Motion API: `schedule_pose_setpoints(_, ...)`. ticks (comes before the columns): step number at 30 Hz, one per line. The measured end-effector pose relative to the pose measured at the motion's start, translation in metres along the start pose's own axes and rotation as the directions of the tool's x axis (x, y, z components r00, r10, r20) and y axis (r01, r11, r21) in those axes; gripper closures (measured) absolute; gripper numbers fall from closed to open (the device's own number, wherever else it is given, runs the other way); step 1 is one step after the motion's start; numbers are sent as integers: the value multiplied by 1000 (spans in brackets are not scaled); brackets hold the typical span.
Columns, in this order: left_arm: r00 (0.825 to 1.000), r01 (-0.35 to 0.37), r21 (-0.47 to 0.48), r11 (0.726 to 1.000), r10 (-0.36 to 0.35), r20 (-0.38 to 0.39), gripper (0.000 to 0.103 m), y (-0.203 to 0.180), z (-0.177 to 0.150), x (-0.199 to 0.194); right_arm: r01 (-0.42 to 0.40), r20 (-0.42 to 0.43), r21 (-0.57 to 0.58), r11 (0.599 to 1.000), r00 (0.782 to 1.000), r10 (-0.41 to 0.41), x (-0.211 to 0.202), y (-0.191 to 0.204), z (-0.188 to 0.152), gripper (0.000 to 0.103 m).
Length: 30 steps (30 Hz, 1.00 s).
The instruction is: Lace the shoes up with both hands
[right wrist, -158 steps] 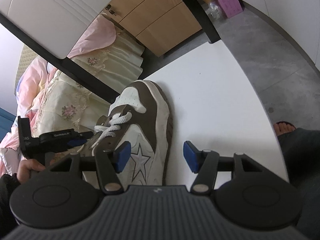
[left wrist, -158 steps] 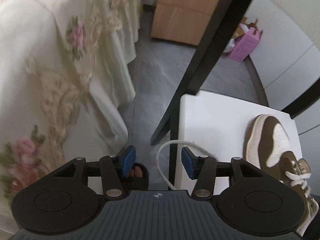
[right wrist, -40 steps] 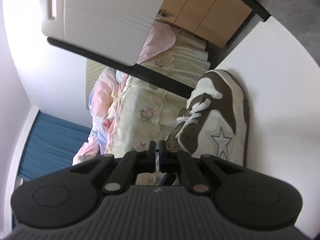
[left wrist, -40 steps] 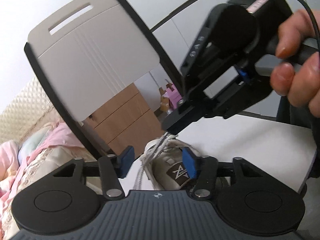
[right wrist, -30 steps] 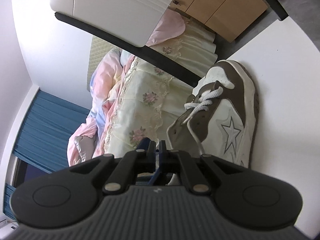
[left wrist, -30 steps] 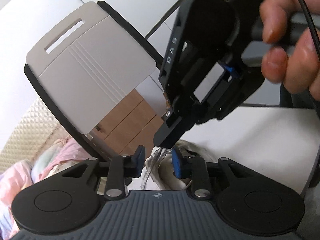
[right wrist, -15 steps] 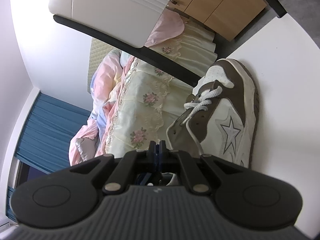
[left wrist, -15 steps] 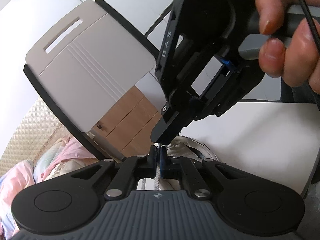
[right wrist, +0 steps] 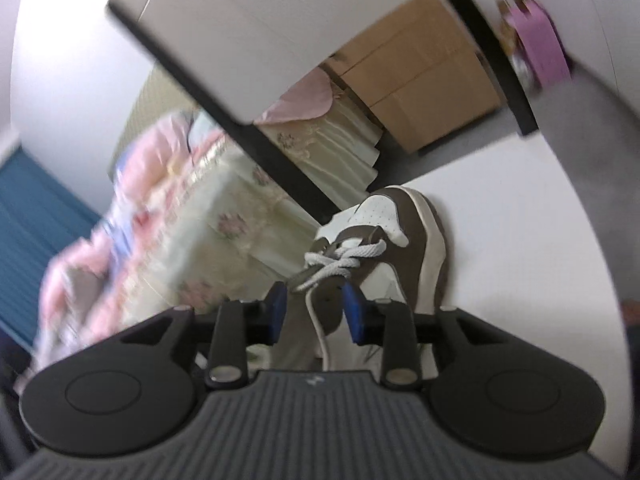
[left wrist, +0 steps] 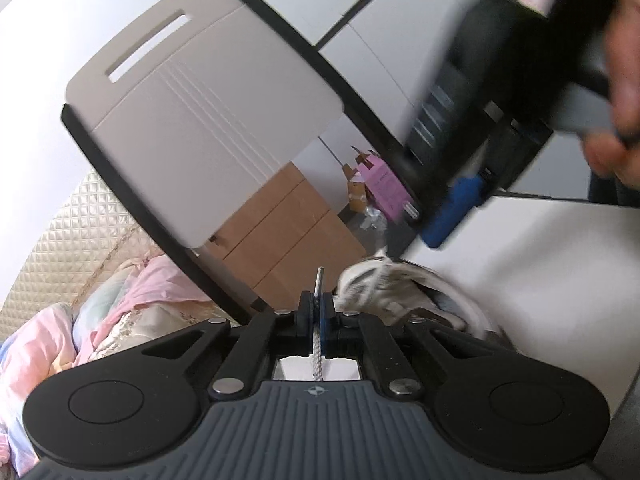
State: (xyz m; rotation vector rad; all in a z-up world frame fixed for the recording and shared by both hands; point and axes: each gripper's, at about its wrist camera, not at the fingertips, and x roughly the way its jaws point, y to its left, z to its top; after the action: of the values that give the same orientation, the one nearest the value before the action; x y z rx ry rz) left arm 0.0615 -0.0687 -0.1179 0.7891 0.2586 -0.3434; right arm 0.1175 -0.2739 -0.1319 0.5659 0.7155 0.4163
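Observation:
A brown and white sneaker (right wrist: 404, 240) with white laces lies on the white table (right wrist: 520, 248). My left gripper (left wrist: 316, 314) is shut on the white shoelace (left wrist: 317, 344), and the lace's stiff tip (left wrist: 319, 280) sticks out past the pads, just left of the sneaker (left wrist: 400, 292). My right gripper (right wrist: 315, 312) hovers over the shoe's tongue with its jaws opening. A loose lace strand (right wrist: 318, 332) runs between the blue pads without being pressed. In the left wrist view the right gripper (left wrist: 452, 216) is a blur at the upper right, held by a hand (left wrist: 618, 92).
A white chair back with a black frame (left wrist: 200, 120) leans behind the table. Beyond it are a wooden cabinet (left wrist: 288, 236) and a pink box (left wrist: 384, 188). A bed with a floral cover (right wrist: 208, 224) lies to the left, past the table edge.
My left gripper closed on the lace end that the right gripper was holding. The right gripper then opened its jaws, rolled and pulled away up and to the right.

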Motion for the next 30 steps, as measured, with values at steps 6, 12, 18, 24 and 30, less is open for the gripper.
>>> schedule_pose_setpoints(6,999,30,59,998,-29,-24,99,23,-4,26,114,-24,-193,975,992,-121,23,20,-12,70)
schedule_pose_setpoints(12,986,165,183,969,-163,-22,99,25,-2,52,59,-38,-12,998,998,-59,24,-6,-10,84)
schedule_pose_setpoints(18,956,279,338,899,-292,-14,99,7,-8,53,-91,-43,349,933,993,113,21,-56,-9,85)
schedule_pose_setpoints(24,939,326,396,858,-341,-35,99,4,-3,55,-117,-40,404,907,989,145,17,-61,-9,85)
schedule_pose_setpoints(30,920,377,480,792,-381,-92,100,-2,1,60,-122,-43,414,902,987,153,16,-61,-8,85)
